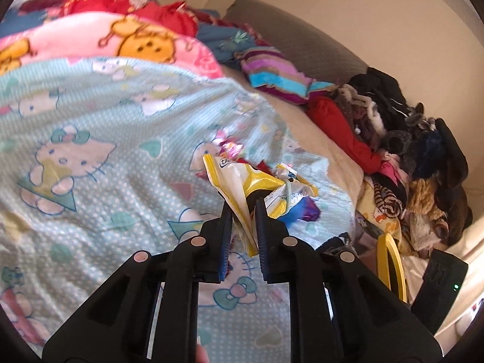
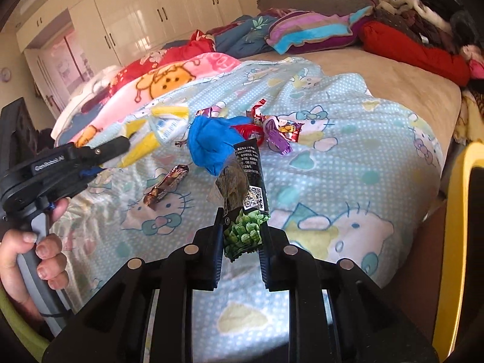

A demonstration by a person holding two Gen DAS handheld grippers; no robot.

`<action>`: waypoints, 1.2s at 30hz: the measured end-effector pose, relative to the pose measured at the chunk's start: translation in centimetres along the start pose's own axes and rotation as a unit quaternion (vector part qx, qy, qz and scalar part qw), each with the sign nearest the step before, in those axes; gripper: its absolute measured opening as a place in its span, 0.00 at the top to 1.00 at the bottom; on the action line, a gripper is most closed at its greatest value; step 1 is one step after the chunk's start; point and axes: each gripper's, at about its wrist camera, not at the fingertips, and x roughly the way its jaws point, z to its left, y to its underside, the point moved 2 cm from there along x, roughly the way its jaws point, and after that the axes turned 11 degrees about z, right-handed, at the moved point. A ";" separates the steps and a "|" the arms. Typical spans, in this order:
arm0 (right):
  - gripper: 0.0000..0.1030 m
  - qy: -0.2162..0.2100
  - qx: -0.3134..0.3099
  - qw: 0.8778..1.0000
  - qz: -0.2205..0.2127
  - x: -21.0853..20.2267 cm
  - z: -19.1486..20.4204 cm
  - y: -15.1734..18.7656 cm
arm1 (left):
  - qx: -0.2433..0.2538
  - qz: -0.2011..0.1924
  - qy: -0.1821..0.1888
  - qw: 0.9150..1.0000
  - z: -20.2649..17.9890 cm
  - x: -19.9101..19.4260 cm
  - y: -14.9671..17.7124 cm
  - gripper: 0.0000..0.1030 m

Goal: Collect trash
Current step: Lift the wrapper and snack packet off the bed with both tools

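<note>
My left gripper (image 1: pixel 243 208) is shut on a yellow and white wrapper (image 1: pixel 239 187), held above the Hello Kitty blanket (image 1: pixel 90 139). It also shows in the right wrist view (image 2: pixel 128 142), with the same wrapper (image 2: pixel 165 125). My right gripper (image 2: pixel 242 224) is shut on a dark snack packet with green peas (image 2: pixel 245 205), lifted over the bed. On the blanket lie a crumpled blue glove (image 2: pixel 208 142), a brown wrapper (image 2: pixel 165 187), a purple wrapper (image 2: pixel 276 137) and red wrappers (image 2: pixel 254 124).
A pile of clothes (image 1: pixel 408 157) fills the bed's right side. Folded blankets and a striped pillow (image 2: pixel 311 31) lie near the headboard. A yellow-rimmed bin (image 2: pixel 456 242) stands at the right bed edge. White wardrobes (image 2: pixel 151 6) line the far wall.
</note>
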 end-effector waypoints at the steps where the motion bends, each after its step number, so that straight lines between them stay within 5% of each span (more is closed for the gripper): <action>1: 0.81 -0.001 0.002 1.000 0.000 -0.2 -0.1 0.2 | 0.008 -0.005 0.000 1.000 -0.3 -0.5 0.0 0.90; 19: 0.81 -0.005 -0.020 1.000 -0.015 -4.7 0.6 0.6 | 0.066 -0.030 0.018 0.997 -4.7 -3.4 0.5 0.90; 36: 0.81 0.017 0.015 0.998 -0.057 -12.6 -5.0 0.0 | 0.131 -0.026 0.050 0.990 -10.8 -3.6 2.3 0.90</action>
